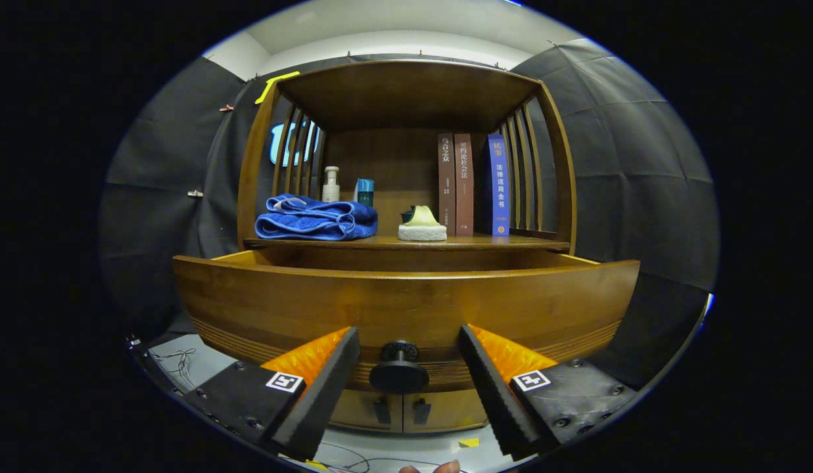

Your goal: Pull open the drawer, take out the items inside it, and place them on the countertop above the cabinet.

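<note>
The wooden drawer (pixel 406 305) is pulled out towards me, its curved front wide across the view. I cannot see what lies inside it from this low angle. Its black round knob (pixel 399 371) sits in the gap between my two fingers, touched by neither. My gripper (pixel 408 348) is open, its black pads and orange backs either side of the knob. Above the drawer runs the countertop (pixel 386 243) of the cabinet, carrying a folded blue towel (pixel 314 219) and a pale sponge-like item (pixel 422 226).
On the countertop stand a white pump bottle (pixel 330 184), a teal box (pixel 365 192) and three upright books (pixel 473 185) at the right. Slatted sides and a top board enclose the shelf. Below the drawer are cabinet doors (pixel 401 410), with cables (pixel 173 360) on the floor.
</note>
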